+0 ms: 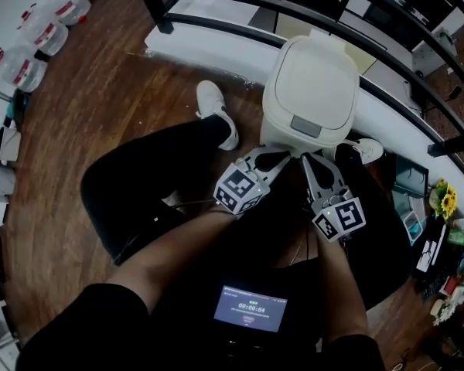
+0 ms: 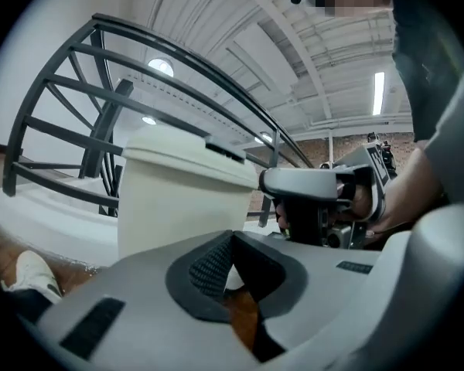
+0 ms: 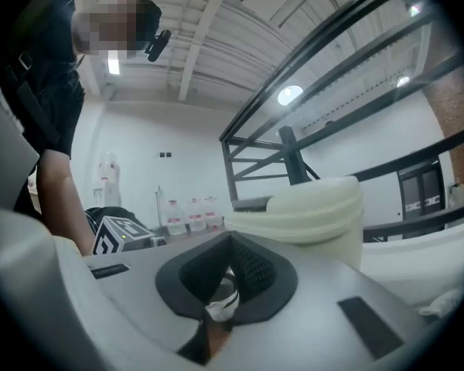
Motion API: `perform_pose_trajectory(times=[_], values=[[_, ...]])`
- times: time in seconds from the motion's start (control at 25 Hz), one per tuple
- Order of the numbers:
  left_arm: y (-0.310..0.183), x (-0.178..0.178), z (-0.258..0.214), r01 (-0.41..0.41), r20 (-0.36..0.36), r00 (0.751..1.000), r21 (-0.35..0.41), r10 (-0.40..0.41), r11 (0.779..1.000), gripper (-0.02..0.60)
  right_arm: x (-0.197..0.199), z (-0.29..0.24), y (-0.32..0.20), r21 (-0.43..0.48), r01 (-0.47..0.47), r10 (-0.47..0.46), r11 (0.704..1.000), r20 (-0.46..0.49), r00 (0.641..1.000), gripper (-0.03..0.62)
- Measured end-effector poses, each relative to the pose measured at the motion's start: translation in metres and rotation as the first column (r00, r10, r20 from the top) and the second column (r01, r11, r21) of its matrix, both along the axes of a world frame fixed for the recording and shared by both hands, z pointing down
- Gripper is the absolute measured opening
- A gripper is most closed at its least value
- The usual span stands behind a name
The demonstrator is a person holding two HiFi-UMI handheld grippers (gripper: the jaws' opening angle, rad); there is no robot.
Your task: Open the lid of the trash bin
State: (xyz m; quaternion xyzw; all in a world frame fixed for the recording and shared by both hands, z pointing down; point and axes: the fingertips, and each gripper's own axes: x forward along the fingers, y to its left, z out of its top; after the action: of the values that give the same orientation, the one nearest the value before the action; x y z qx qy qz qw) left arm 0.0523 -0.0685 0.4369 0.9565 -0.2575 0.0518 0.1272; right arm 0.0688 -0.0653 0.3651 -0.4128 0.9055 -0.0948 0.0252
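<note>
A cream trash bin (image 1: 309,83) stands on the wood floor in front of the person, its lid down, with a grey press panel (image 1: 305,126) at the near edge. My left gripper (image 1: 282,157) is low in front of the bin's base, jaws shut with nothing between them. My right gripper (image 1: 305,159) is just beside it, also shut and empty. In the left gripper view, the bin (image 2: 182,195) rises close ahead beyond my shut left gripper (image 2: 232,238), and the right gripper (image 2: 317,199) shows to the right. The right gripper view has the bin (image 3: 313,207) ahead to the right of my right gripper (image 3: 230,238).
A black railing (image 1: 240,2) over a white ledge (image 1: 209,49) curves behind the bin. The person's white shoes (image 1: 215,108) flank the bin. Water bottles (image 1: 39,29) stand at the far left. A small screen (image 1: 250,309) sits at the person's waist. Clutter with yellow flowers (image 1: 447,201) lies at the right.
</note>
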Motion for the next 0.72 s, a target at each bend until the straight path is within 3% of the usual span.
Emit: perform_pose_trajectory(times=[0.28,0.48,0.72], values=[[-0.019,0.004,0.079,0.027,0.081,0.997,-0.089,-0.02,0.996,0.034,0.009,0.07,-0.021,-0.126,-0.011,0.015,0.992,0.03,0.999,0.02],[-0.032,0.004,0.134,0.029,0.183,0.983,-0.126,-0.005,0.992,0.034,0.003,0.097,-0.042,-0.159,-0.004,0.008,0.987,0.025,1.0,0.02],[-0.045,-0.002,0.182,0.061,0.229,0.973,-0.187,-0.016,0.98,0.034,-0.012,0.139,-0.054,-0.219,0.022,-0.02,0.975,0.009,1.0,0.02]])
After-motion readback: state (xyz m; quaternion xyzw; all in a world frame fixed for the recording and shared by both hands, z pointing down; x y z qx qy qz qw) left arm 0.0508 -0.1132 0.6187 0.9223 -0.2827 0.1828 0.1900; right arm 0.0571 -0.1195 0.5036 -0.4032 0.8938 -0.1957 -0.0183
